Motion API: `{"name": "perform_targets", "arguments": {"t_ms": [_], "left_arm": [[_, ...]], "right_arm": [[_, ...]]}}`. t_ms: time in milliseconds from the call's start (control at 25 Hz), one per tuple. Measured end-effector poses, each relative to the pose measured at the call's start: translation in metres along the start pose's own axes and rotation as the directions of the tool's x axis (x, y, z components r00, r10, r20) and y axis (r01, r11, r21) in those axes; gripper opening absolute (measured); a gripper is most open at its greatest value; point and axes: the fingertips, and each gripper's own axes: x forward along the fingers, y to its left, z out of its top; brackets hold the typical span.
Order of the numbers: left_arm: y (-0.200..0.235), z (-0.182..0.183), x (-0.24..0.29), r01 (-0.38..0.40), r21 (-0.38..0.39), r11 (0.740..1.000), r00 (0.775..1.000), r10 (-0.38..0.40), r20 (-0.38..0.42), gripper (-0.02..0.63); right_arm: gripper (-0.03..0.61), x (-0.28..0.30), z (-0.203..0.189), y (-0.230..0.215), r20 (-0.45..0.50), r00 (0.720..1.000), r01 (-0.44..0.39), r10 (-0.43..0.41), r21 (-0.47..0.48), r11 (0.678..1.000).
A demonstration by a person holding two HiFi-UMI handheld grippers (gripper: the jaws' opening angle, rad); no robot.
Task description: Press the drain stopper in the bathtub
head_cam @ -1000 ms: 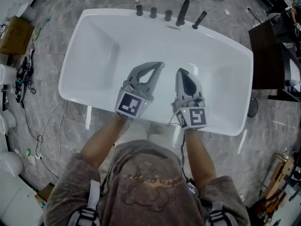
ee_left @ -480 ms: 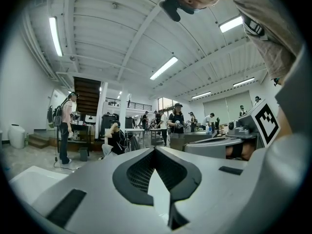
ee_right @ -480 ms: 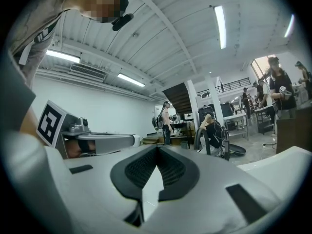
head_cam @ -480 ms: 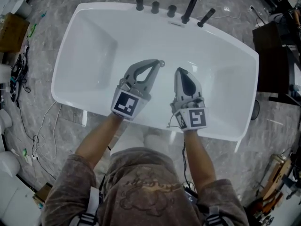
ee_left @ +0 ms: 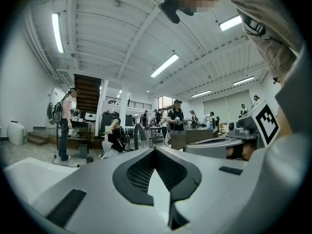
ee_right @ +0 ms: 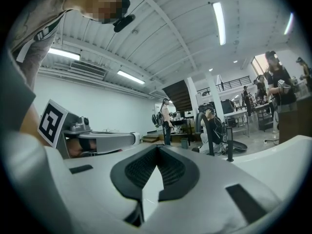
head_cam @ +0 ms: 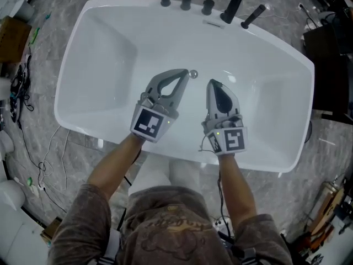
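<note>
A small round chrome drain stopper (head_cam: 193, 74) sits on the floor of the white bathtub (head_cam: 105, 54), near its middle. In the head view my left gripper (head_cam: 186, 73) hangs above the tub with its tips just left of the stopper; whether they touch it I cannot tell. Its jaws are shut with nothing between them. My right gripper (head_cam: 212, 83) is a little to the right of the stopper and nearer to me, also shut and holding nothing. Both gripper views look level across the room over the shut jaws, left gripper (ee_left: 156, 150) and right gripper (ee_right: 157, 148), and neither shows the stopper.
Black tap knobs (head_cam: 186, 2), a black spout (head_cam: 232, 3) and a black handle (head_cam: 253, 16) line the tub's far rim. Cables (head_cam: 25, 87) lie on the grey floor at the left. A dark cabinet (head_cam: 331, 48) stands at the right. Several people stand in the hall beyond.
The head view has shifted, so the tub sits lower and larger in the frame. The stopper now shows fully beside the left gripper's tips. Both grippers have stayed shut and close together.
</note>
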Motion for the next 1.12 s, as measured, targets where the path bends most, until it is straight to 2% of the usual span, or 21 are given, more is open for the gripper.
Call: {"name": "perform_targets", "arguments": {"t_ms": [1120], "left_arm": [[0.045, -0.138, 0.058, 0.019, -0.009, 1.0, 0.999, -0.018, 0.027, 0.002]], "right_arm": [[-0.001, 0.07, -0.142, -0.047, 0.017, 0.999, 0.044, -0.044, 0.024, 0.999]]}}
